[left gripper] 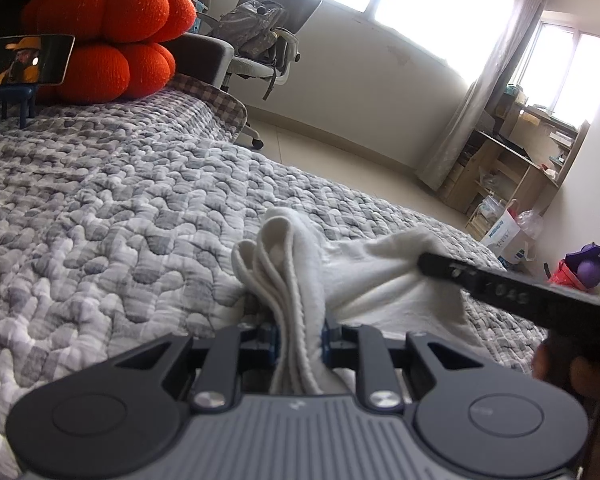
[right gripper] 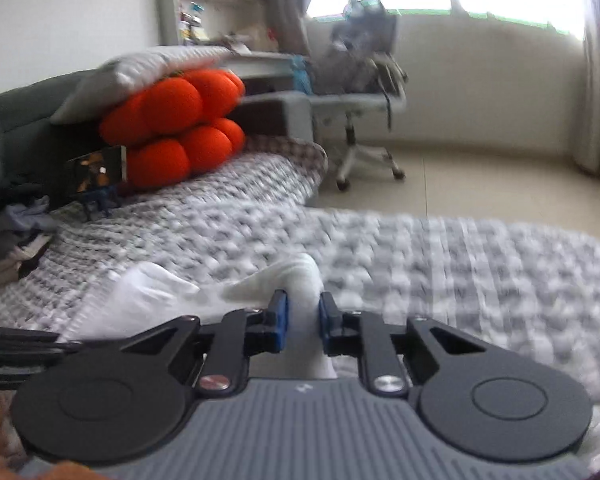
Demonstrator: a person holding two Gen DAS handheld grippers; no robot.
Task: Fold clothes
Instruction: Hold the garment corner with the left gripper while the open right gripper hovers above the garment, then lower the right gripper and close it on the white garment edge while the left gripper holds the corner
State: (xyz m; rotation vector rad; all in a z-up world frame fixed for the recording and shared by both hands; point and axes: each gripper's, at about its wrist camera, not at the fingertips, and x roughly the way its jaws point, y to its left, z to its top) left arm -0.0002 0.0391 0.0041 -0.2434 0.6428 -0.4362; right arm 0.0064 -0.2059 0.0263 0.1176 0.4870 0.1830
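Grey-and-white quilted bed (left gripper: 120, 200) carrying a white knitted garment (left gripper: 380, 280). Left claw (left gripper: 299, 334) clenched on bunched ribbed edges; right claw (right gripper: 303, 322) grasping another fold, both angled slightly downward. Best practice: draw both grips apart evenly, keeping the cloth taut before laying it flat.

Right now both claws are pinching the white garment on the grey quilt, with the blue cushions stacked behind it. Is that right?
Not quite: the cushions are orange, not blue, as the left wrist view shows. The rest holds: the left claw and right claw both pinch the white garment on the grey quilt.
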